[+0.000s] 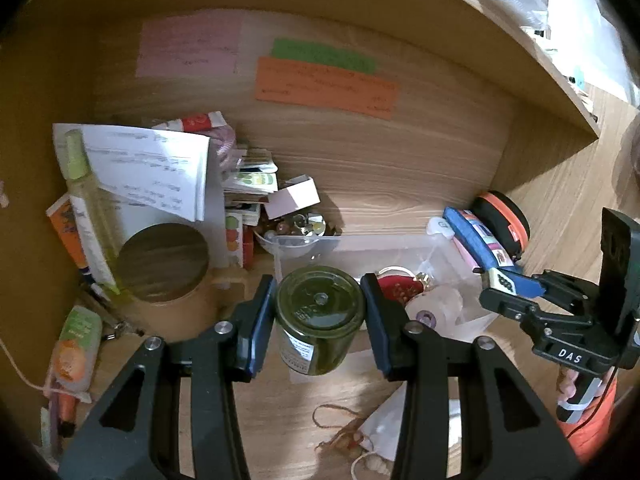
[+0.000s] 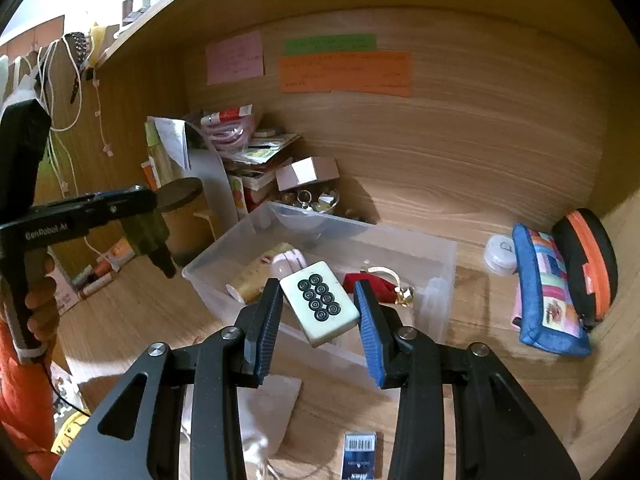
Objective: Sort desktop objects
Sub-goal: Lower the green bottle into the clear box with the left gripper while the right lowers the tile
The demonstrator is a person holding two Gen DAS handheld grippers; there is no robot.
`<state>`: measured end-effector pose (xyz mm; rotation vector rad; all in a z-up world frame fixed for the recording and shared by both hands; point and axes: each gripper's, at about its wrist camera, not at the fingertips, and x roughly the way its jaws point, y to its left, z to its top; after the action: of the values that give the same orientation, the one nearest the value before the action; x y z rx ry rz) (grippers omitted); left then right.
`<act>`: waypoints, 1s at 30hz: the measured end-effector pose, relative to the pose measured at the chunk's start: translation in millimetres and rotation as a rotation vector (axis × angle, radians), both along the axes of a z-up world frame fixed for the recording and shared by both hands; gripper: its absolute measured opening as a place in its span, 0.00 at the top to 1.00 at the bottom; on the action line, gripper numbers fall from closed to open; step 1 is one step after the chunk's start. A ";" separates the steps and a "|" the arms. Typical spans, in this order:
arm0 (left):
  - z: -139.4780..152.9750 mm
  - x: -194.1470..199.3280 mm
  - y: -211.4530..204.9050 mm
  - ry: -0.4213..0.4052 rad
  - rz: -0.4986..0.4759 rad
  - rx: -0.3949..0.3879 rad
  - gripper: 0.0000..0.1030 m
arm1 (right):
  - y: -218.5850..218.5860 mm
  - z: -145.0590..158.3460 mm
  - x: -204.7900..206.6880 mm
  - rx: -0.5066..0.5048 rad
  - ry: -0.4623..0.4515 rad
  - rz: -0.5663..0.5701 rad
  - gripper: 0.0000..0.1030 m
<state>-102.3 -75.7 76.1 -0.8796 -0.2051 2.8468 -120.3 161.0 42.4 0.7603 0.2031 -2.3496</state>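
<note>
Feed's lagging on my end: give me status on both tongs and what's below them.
Left tongs shut on green glass jar, lifted. Right tongs shut on mahjong tile, above clear plastic bin. Bin already holds clutter; nothing blocking.

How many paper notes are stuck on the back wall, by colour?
Pink note: 1
Green note: 1
Orange note: 1
Total: 3

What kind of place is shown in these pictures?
Probably a home desk nook under a shelf: colored notes are stuck on the wooden back panel, papers are piled in the corner, and a clear bin holds small items.
</note>
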 end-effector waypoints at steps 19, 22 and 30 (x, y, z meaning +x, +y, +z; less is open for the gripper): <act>-30.1 -54.7 17.8 -0.074 -0.054 -0.025 0.59 | -38.2 -40.3 -43.3 0.049 -0.098 0.055 0.67; -38.6 -61.5 21.5 -0.094 -0.058 -0.043 0.59 | -39.6 -44.8 -45.9 0.051 -0.107 0.058 0.67; -49.7 -68.6 24.2 -0.110 -0.072 -0.063 0.59 | -45.5 -54.5 -50.4 0.069 -0.112 0.053 0.67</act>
<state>-170.9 -51.5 26.4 -1.0351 -0.0953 2.7546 -170.6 115.5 -12.1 0.9056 0.2537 -2.2524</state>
